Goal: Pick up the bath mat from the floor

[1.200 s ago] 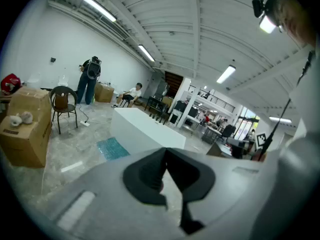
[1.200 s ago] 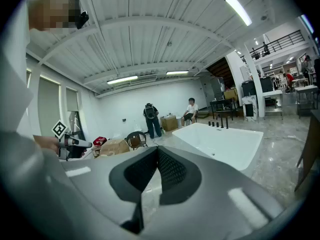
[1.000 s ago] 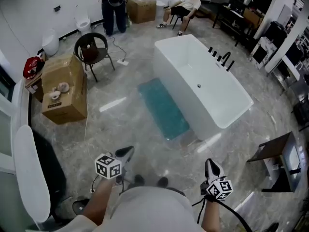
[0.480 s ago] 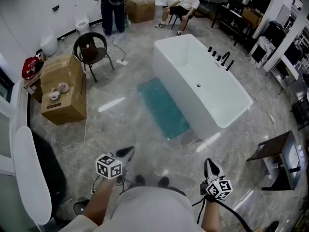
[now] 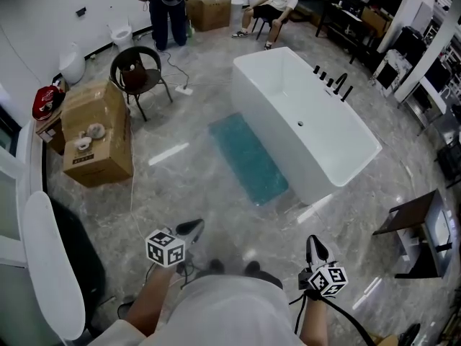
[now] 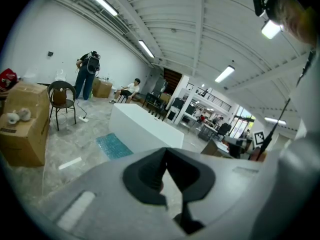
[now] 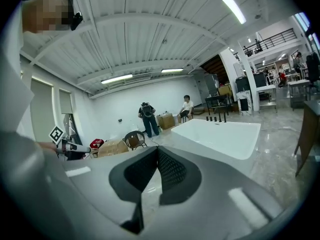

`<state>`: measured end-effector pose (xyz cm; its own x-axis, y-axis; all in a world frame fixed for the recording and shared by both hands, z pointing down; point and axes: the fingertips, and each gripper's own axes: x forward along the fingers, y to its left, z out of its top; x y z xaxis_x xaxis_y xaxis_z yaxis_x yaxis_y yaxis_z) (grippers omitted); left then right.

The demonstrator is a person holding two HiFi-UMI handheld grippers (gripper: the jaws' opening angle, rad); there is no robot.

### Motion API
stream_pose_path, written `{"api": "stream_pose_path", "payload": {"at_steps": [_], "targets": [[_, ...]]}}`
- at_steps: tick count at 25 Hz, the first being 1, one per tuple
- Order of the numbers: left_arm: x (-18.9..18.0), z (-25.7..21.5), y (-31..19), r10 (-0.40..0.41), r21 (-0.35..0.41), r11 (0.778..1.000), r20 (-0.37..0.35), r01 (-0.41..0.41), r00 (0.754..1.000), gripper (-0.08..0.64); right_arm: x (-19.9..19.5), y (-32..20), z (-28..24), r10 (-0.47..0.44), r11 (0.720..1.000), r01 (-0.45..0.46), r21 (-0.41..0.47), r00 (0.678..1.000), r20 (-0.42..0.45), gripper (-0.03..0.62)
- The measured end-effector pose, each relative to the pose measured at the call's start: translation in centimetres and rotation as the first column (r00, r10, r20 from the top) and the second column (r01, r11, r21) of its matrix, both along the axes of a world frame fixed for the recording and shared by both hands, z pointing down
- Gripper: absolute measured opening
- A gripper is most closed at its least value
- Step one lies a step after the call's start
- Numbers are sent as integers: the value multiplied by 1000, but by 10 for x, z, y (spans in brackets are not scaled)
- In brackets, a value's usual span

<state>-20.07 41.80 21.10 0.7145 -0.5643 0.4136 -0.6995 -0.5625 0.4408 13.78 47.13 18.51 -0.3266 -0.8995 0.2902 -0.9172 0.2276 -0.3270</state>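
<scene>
Both tools were closed on nothing: left gripper [image 5: 190, 228] at lower centre-left, right gripper [image 5: 315, 248] at lower right, both well apart from the teal bath mat [image 5: 248, 158]. The mat lay flat on the glossy floor [image 5: 180, 186] mid-frame, its long edge just beside the white bathtub [image 5: 306, 117]. Likely risks: unopened jaws would only shove the mat, a flat mat gives no edge to pinch, the tub wall crowds that side, and the polished floor looked slippery.

Left gripper [image 5: 193, 226] and right gripper [image 5: 315, 246] edged (slightly) toward the bath mat [image 5: 248, 157].
</scene>
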Motion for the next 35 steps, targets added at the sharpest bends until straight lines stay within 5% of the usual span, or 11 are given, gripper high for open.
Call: {"api": "stream_pose_path", "payload": {"at_steps": [11,23,35], "targets": [[-32,7,-5,10,-7,1000,-1,-10,1000,-1,-51,-5,14,-15,1000,15,-26,1000,19,6],[-45,15,-26,-26,-31,999,9,27,1000,-2,-54,-35,29,-23,998,25,-64,999,45,6],[-33,21,-90,-71,-49,996,37,73,997,-2,-42,-122,42,-86,992,91,-86,995,51,6]]}}
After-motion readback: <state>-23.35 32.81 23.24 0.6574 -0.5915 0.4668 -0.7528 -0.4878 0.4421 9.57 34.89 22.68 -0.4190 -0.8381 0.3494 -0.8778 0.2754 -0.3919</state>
